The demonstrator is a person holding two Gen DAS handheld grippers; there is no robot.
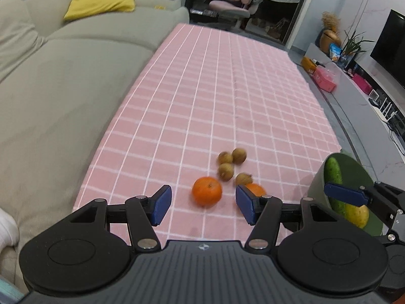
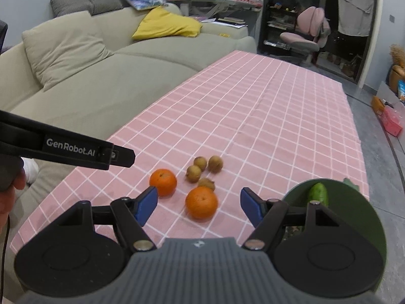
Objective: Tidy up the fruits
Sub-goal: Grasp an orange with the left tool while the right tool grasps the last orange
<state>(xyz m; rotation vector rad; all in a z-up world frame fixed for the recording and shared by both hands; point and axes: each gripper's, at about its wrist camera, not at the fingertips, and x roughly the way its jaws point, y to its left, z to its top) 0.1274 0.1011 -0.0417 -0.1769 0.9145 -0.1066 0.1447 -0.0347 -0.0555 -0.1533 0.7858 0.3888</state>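
Note:
Two oranges and several small brown fruits (image 1: 229, 163) lie on a pink checked tablecloth (image 1: 202, 88). My left gripper (image 1: 203, 195) is open above the cloth, and one orange (image 1: 206, 191) shows in the gap between its blue pads, untouched. The second orange (image 1: 255, 188) is half hidden behind its right finger. My right gripper (image 2: 199, 194) is open too, with that second orange (image 2: 201, 202) lying in the gap between its fingers. The first orange (image 2: 163, 182) and the brown fruits (image 2: 202, 169) lie just beyond.
A green bowl (image 2: 354, 202) at the cloth's near right corner holds a cucumber (image 2: 319, 193) and a yellow fruit (image 1: 358, 215). A beige sofa (image 1: 63, 101) runs along the left edge. The left tool's black housing (image 2: 71, 148) crosses the right wrist view's left side.

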